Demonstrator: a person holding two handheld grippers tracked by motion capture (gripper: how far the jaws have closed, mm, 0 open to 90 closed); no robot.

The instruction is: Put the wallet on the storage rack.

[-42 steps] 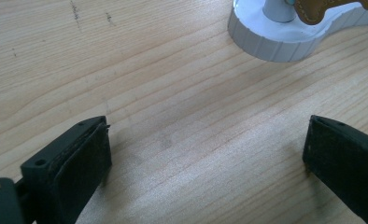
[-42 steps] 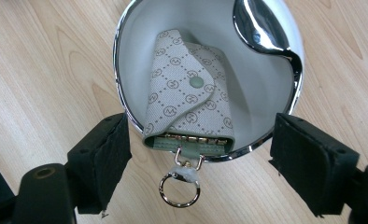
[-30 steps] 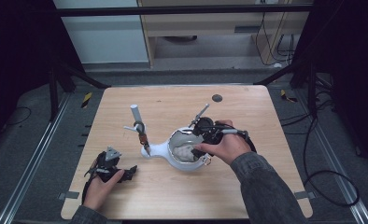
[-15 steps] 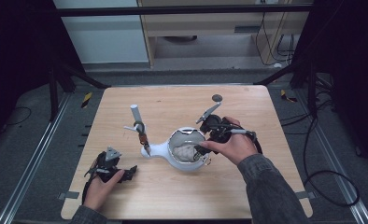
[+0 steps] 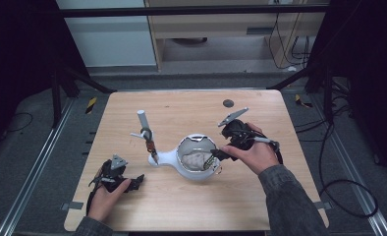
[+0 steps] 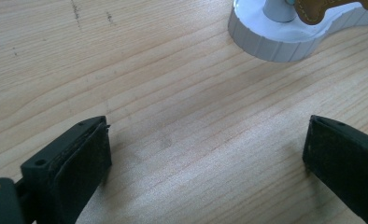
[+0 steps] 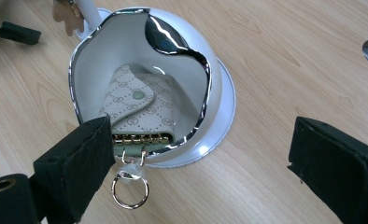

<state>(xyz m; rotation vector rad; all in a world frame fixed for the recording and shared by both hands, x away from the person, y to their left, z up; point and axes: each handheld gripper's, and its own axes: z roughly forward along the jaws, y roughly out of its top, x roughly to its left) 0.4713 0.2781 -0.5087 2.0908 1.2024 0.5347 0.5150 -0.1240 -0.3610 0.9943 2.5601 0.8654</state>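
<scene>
My right hand-held gripper (image 7: 201, 158) has just been opening, jaws spread, nothing between; key wallet (image 7: 140, 109) sits inside white bowl (image 7: 219, 126), ring hanging over rim at 6 o'clock; left hand-held gripper (image 6: 205, 158) spread, idle on tabletop (image 6: 173, 93).

Bright table, dark surroundings, chrome glare

A lab recording bay: a bare wooden table (image 5: 181, 206) stands on grey carpet between dark metal frame struts (image 5: 59, 88), floor rails (image 5: 34, 172) and trailing cables (image 5: 329, 162), with hazard tape (image 5: 91, 104) behind.
</scene>
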